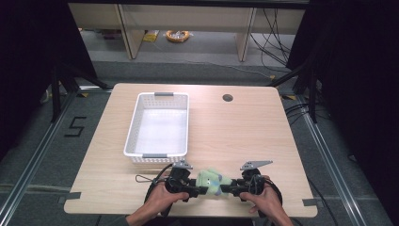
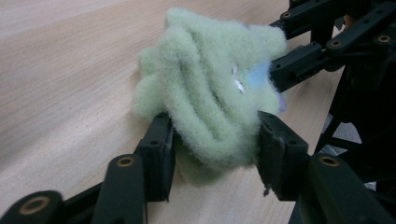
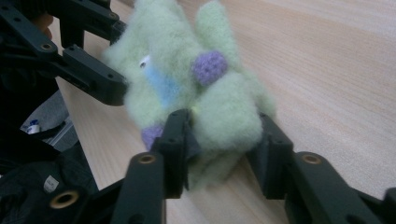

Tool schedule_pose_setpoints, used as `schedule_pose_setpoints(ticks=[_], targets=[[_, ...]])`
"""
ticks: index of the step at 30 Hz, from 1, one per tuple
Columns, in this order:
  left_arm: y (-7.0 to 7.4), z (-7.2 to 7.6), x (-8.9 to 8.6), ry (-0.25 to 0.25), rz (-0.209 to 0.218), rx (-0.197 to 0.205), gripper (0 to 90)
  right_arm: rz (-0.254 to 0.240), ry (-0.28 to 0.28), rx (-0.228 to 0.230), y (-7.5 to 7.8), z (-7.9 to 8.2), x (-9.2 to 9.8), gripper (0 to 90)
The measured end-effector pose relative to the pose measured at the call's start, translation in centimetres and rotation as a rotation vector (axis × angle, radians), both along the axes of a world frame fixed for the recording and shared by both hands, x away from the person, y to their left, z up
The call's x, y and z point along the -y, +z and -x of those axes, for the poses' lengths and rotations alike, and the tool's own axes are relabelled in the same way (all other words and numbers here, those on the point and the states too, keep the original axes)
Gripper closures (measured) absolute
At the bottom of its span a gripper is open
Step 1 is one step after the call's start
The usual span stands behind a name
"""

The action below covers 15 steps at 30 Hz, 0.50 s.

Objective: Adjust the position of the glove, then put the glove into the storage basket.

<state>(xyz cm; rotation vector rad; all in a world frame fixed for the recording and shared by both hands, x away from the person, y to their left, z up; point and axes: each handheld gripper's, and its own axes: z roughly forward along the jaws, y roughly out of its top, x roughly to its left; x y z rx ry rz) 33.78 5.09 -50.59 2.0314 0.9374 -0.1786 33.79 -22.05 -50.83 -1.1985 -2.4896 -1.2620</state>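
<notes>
both claws, left claw (image 2: 212, 154) and right claw (image 3: 224, 144), squeeze the fuzzy green toy (image 1: 210, 182); pulling apart could rip it.

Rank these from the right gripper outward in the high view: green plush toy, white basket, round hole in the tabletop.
1. Green plush toy: pinched in the right gripper, at the near edge, with the left gripper on its other side.
2. White basket: up and left of centre.
3. Round hole: by the far edge, about straight ahead.
</notes>
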Motion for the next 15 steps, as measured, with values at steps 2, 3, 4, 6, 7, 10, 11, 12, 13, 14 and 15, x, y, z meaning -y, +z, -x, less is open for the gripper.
schedule_pose_setpoints(ticks=[2, 3, 4, 6, 7, 10, 11, 12, 13, 14, 15], targets=[[0.1, 0.2, 0.1, -0.010, -0.003, 0.017, 56.7, -0.009, 0.002, 0.008, 0.1, 0.1, 0.1, 66.7], [0.1, 0.3, 0.0, -0.026, -0.005, 0.023, 58.7, -0.014, -0.001, 0.001, 0.2, 0.2, 0.0, 67.7], [0.1, 0.4, 0.1, -0.019, -0.004, 0.041, 60.0, -0.010, 0.005, 0.011, 0.2, 0.2, 0.0, 68.1], [0.3, 0.4, 0.0, -0.039, -0.001, 0.039, 62.7, -0.015, 0.007, 0.014, 0.3, 0.2, 0.0, 69.7], [0.3, 0.5, 0.1, -0.033, 0.006, 0.042, 63.4, -0.012, 0.005, 0.022, 0.4, 0.2, 0.1, 70.1], [0.5, 0.7, -0.1, -0.035, 0.007, 0.044, 63.9, -0.021, 0.008, 0.022, 0.6, 0.2, 0.1, 70.7], [0.5, 0.7, -0.1, -0.037, 0.006, 0.049, 64.0, -0.028, 0.010, 0.023, 0.6, 0.1, 0.0, 70.9], [0.5, 0.8, -0.1, -0.038, 0.006, 0.047, 63.9, -0.020, -0.002, 0.006, 0.8, 0.3, -0.1, 71.0], [0.6, 0.9, -0.1, -0.028, 0.006, 0.049, 64.0, -0.043, 0.011, 0.004, 0.8, 0.3, -0.2, 71.2], [0.7, 0.9, -0.2, -0.033, 0.001, 0.053, 64.1, -0.043, 0.015, 0.004, 0.9, 0.3, -0.2, 71.3], [0.8, 0.9, -0.1, -0.037, 0.009, 0.054, 64.4, -0.033, 0.018, 0.022, 1.0, 0.3, -0.2, 71.6]])
